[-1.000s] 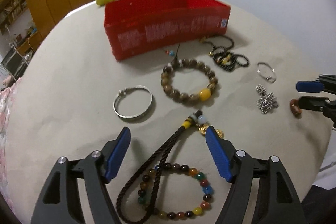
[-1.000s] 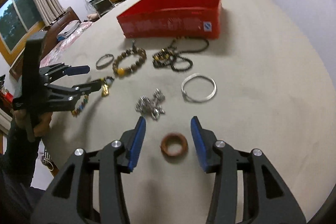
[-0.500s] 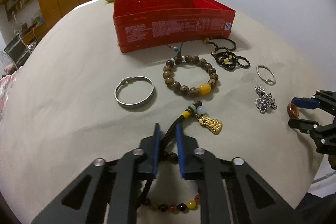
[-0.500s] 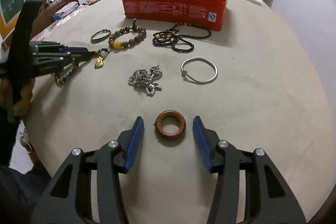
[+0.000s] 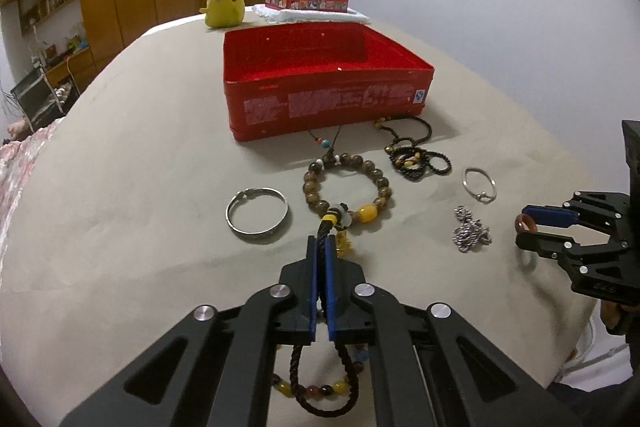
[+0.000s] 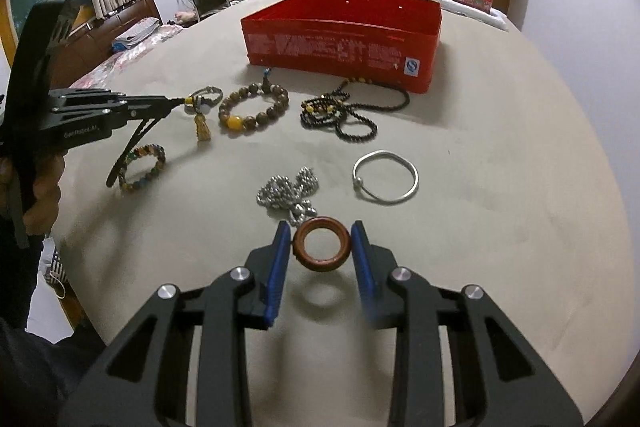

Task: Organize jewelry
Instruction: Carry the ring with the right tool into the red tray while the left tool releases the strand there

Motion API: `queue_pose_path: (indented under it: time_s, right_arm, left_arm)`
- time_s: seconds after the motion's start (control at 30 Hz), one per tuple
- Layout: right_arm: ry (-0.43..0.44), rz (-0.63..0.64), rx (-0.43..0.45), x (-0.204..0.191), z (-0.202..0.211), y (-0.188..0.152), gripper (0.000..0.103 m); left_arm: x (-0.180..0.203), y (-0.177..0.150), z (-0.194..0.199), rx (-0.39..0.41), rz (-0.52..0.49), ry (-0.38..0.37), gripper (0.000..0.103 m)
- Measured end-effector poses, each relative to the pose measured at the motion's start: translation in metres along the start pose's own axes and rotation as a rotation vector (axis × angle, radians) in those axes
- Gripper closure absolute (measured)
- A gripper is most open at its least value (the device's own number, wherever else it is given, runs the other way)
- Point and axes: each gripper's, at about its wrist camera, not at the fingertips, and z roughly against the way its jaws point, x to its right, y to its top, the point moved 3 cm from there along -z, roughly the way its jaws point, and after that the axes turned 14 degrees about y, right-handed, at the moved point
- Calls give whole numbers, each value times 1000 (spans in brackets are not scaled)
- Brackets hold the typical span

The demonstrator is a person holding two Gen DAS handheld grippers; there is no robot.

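Note:
My left gripper is shut on a dark braided cord that carries a yellow bead, a pale bead and a gold pendant. In the right wrist view the left gripper holds the cord off the table, with its loop and pendant hanging down. My right gripper has its jaws closing on a brown ring, which is pinched between the blue pads and casts a shadow on the table below. An open red box stands behind the jewelry.
On the beige table lie a wooden bead bracelet, a silver bangle, a black bead necklace, a thin silver bangle, a silver chain and a multi-coloured bead bracelet. A yellow plush toy sits behind the box.
The left jaws went from wide open to shut on the braided cord and lifted it. The right jaws narrowed onto the brown ring, which has risen off the table.

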Motion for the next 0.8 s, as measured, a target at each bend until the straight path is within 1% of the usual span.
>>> queue_pose_path:
  time_s: [0.37,0.8]
  right_arm:
    - [9,28,31,-7,12,18,73]
    - [4,82,77,-15,26,54,73]
  left_arm:
    - [2,12,36,56,3,4,100]
    - [1,20,54,81,7,14,100]
